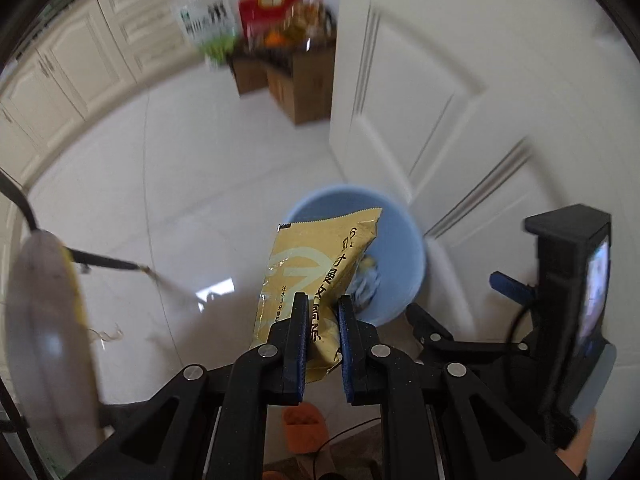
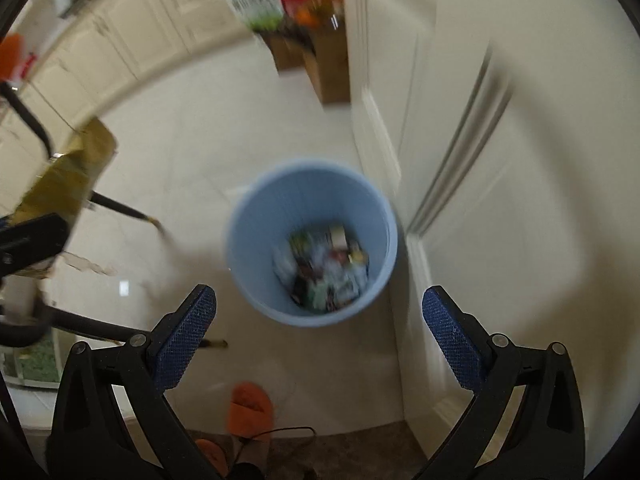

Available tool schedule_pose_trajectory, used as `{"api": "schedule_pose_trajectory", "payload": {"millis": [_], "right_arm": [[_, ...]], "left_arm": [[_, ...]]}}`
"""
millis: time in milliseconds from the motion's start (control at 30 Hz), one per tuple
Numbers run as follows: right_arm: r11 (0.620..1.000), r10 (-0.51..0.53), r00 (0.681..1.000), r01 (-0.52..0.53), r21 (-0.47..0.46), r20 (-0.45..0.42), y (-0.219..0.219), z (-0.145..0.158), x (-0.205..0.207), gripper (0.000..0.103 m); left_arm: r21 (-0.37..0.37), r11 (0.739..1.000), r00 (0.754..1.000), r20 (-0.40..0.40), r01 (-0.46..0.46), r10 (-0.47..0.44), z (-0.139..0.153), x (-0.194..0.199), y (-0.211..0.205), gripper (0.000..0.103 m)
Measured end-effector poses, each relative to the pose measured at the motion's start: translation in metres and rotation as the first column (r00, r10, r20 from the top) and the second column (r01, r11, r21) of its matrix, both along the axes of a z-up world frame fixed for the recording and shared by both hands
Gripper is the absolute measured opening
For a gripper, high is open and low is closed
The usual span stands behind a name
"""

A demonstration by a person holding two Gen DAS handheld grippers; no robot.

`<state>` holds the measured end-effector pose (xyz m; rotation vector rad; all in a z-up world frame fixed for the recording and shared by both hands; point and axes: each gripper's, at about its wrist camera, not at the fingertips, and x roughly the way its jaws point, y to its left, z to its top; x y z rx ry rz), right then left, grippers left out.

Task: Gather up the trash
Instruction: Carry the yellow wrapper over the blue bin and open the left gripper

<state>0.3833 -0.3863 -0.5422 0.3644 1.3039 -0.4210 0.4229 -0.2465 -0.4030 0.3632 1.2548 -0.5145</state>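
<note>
My left gripper (image 1: 322,300) is shut on a gold snack wrapper (image 1: 308,272) and holds it upright above the near rim of a light blue trash bin (image 1: 400,240). The wrapper hides much of the bin in the left wrist view. In the right wrist view the bin (image 2: 256,216) stands on the white floor below and holds several pieces of trash (image 2: 324,268). My right gripper (image 2: 319,300) is open and empty above the bin's near side. The gold wrapper (image 2: 68,176) also shows at the left edge of that view.
A white door (image 1: 460,100) stands right beside the bin. Brown cardboard boxes (image 1: 296,80) with groceries sit at the far wall. An orange slipper (image 2: 250,408) lies on the floor below. Black table legs (image 2: 128,208) and a round table edge (image 1: 44,320) are at left.
</note>
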Motion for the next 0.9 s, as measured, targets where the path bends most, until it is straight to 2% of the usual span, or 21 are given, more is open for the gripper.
{"api": "schedule_pose_trajectory", "payload": {"millis": [133,233,267,333,400,433,467,533,700,767,800,833,867,900], "right_arm": [[0.996,-0.085,0.994,0.086,0.014,-0.072,-0.022,-0.070,-0.010,0.103],[0.991,-0.133,0.983,0.133,-0.005,-0.126,-0.039,-0.106,-0.009,0.101],[0.990,-0.141,0.981,0.142,-0.004,-0.132,-0.042,-0.110,-0.009,0.096],[0.986,-0.166,0.974,0.168,0.002,-0.151,-0.052,-0.123,-0.007,0.095],[0.986,-0.162,0.969,0.165,0.005,-0.185,-0.061,-0.137,-0.005,0.083],[0.986,-0.162,0.966,0.166,0.005,-0.199,-0.063,-0.142,-0.004,0.072],[0.985,-0.165,0.966,0.172,0.019,-0.199,-0.066,-0.145,-0.005,0.047],[0.980,-0.181,0.963,0.194,0.045,-0.200,-0.072,-0.150,-0.011,0.027],[0.984,-0.157,0.967,0.170,0.050,-0.203,-0.073,-0.150,-0.011,0.026],[0.984,-0.155,0.967,0.169,0.053,-0.200,-0.070,-0.148,-0.012,0.026],[0.984,-0.158,0.968,0.172,0.056,-0.196,-0.071,-0.146,-0.012,0.026],[0.984,-0.160,0.968,0.173,0.050,-0.192,-0.070,-0.146,-0.012,0.027],[0.984,-0.163,0.968,0.174,0.043,-0.189,-0.070,-0.143,-0.011,0.027],[0.984,-0.165,0.969,0.175,0.041,-0.182,-0.071,-0.139,-0.011,0.028]], "left_arm": [[0.044,0.999,0.998,-0.063,0.022,-0.020,-0.063,0.030,-0.040,0.010],[0.068,0.997,0.995,-0.102,0.021,-0.014,-0.101,0.046,-0.056,0.010],[0.070,0.997,0.994,-0.107,0.021,-0.013,-0.107,0.051,-0.057,0.010],[0.084,0.996,0.994,-0.109,0.028,-0.019,-0.122,0.058,-0.062,0.010],[0.095,0.995,0.992,-0.126,0.032,-0.020,-0.140,0.065,-0.068,0.010],[0.100,0.994,0.991,-0.132,0.032,-0.018,-0.145,0.067,-0.071,0.010],[0.105,0.994,0.990,-0.140,0.031,-0.016,-0.154,0.070,-0.069,0.010],[0.120,0.992,0.988,-0.153,0.034,-0.016,-0.171,0.075,-0.079,0.010],[0.138,0.989,0.987,-0.160,0.044,-0.022,-0.199,0.089,-0.091,0.012],[0.134,0.990,0.987,-0.159,0.034,-0.013,-0.208,0.099,-0.101,0.020],[0.136,0.990,0.986,-0.165,0.030,-0.008,-0.209,0.098,-0.102,0.038],[0.144,0.989,0.986,-0.164,0.022,0.002,-0.209,0.099,-0.103,0.061],[0.145,0.989,0.989,-0.150,0.012,0.010,-0.207,0.099,-0.102,0.068],[0.136,0.991,0.991,-0.136,0.008,0.011,-0.203,0.098,-0.100,0.069]]}}
